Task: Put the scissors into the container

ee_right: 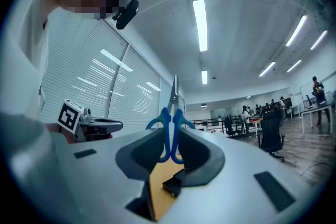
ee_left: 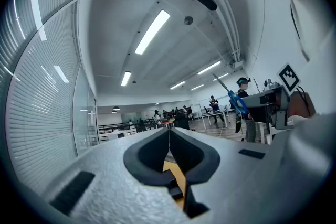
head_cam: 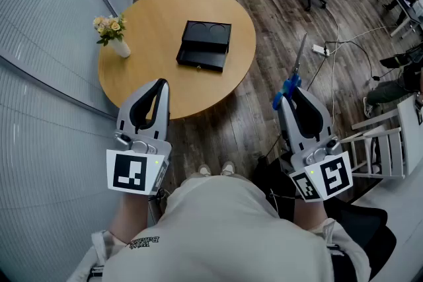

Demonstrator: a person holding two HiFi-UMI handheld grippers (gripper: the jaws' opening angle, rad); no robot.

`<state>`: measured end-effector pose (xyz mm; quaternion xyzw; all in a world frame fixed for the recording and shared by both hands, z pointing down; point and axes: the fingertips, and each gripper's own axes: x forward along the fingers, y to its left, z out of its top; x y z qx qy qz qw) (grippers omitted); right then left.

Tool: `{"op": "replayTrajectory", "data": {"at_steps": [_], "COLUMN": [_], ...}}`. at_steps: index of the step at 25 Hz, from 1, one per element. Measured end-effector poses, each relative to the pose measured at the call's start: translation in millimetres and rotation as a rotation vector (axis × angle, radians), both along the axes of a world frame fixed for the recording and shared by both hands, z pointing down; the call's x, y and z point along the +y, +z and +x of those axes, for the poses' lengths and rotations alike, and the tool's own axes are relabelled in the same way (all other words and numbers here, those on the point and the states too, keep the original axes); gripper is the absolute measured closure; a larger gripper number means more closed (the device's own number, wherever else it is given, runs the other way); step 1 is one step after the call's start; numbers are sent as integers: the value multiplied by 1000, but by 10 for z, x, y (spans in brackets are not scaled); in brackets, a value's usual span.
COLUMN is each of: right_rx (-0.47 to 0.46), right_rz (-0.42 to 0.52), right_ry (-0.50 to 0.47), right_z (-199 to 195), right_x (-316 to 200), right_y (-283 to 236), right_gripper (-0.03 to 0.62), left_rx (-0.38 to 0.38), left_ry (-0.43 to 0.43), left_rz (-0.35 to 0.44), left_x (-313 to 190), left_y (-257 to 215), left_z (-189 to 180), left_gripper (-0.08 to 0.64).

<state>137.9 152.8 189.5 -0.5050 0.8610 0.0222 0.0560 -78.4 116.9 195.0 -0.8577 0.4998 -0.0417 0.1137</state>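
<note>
On the table (head_cam: 142,79), the container (head_cam: 205,46) seems open; right claw (head_cam: 285,96) grips scissors (head_cam: 299,60).

Blue scissors (ee_right: 166,136) stand blades-up at frame centre, handles clamped in the right tool (ee_right: 170,132); below, a black container (ee_right: 171,184) sits on the wooden surface (ee_right: 161,173).

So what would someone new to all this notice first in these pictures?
Probably the blue-handled metal scissors, clamped by their handles in the right gripper, blades sticking out beyond the jaws, over the floor right of the table. Next comes the round wooden table ahead, with a black rectangular container near its middle and a small white vase of flowers at its left edge.
</note>
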Motion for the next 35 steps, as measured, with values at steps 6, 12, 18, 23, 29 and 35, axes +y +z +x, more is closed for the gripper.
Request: {"op": "replayTrajectory", "data": {"at_steps": [6, 12, 18, 23, 29, 35], "right_rx": [-43, -53, -27, -29, -25, -33], "right_rz": [-15, -32, -63, -84, -92, -91], "right_ry": [-12, -21, -8, -14, -13, -4], "right_z": [-11, -8, 60, 147, 302, 530], "right_x": [-76, -108, -169, -177, -198, -221], "right_y": [22, 61, 209, 282, 361, 401], "right_gripper": [494, 494, 494, 494, 494, 494], "left_rx": [-6, -6, 4, -17, -6, -3], "left_ry": [10, 11, 11, 12, 0, -21], "left_rz": [-11, -29, -63, -59, -78, -72], "left_x": [-47, -60, -68, -71, -93, -102], "left_y": [47, 113, 171, 230, 253, 275], "left_z": [32, 42, 122, 189, 324, 468], "left_gripper": [535, 535, 535, 535, 535, 535]}}
